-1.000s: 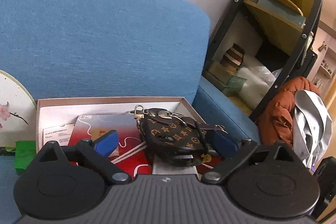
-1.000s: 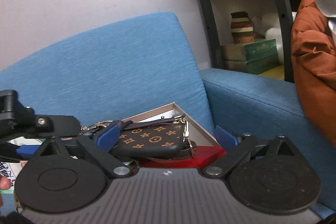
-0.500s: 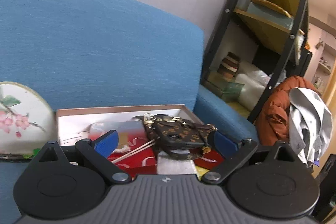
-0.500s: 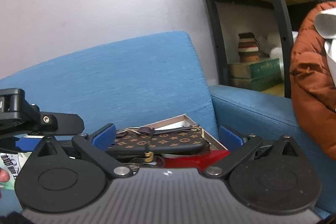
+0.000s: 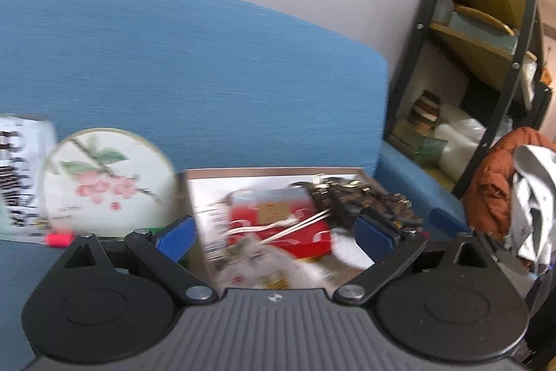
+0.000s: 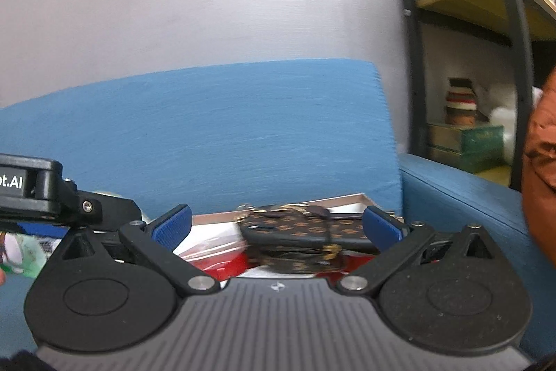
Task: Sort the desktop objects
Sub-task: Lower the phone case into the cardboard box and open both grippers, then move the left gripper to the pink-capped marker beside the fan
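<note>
A shallow cardboard box (image 5: 278, 168) with a white inside rests on the blue sofa seat. In it lie a red packet (image 5: 278, 226) and, on top at the right, a brown monogram pouch (image 5: 365, 200) with gold hardware. My left gripper (image 5: 274, 235) is open just short of the box, its pads touching nothing. My right gripper (image 6: 278, 226) is also wide open. The pouch (image 6: 295, 228) lies just beyond and below its pads, untouched. At the left edge of the right wrist view is the left gripper's black body (image 6: 52, 197).
Left of the box, a round fan (image 5: 104, 176) with pink flowers leans on the sofa back (image 5: 208, 86). A black-and-white carton (image 5: 21, 176) and a pink marker (image 5: 57, 239) lie nearby. At right, a black shelf rack (image 5: 486, 58) and an orange jacket (image 5: 497, 183).
Both grippers have drawn back from the box and swung left, so the fan and carton come into the left view. The pouch stays in the box. The right jaws stand slightly wider.
</note>
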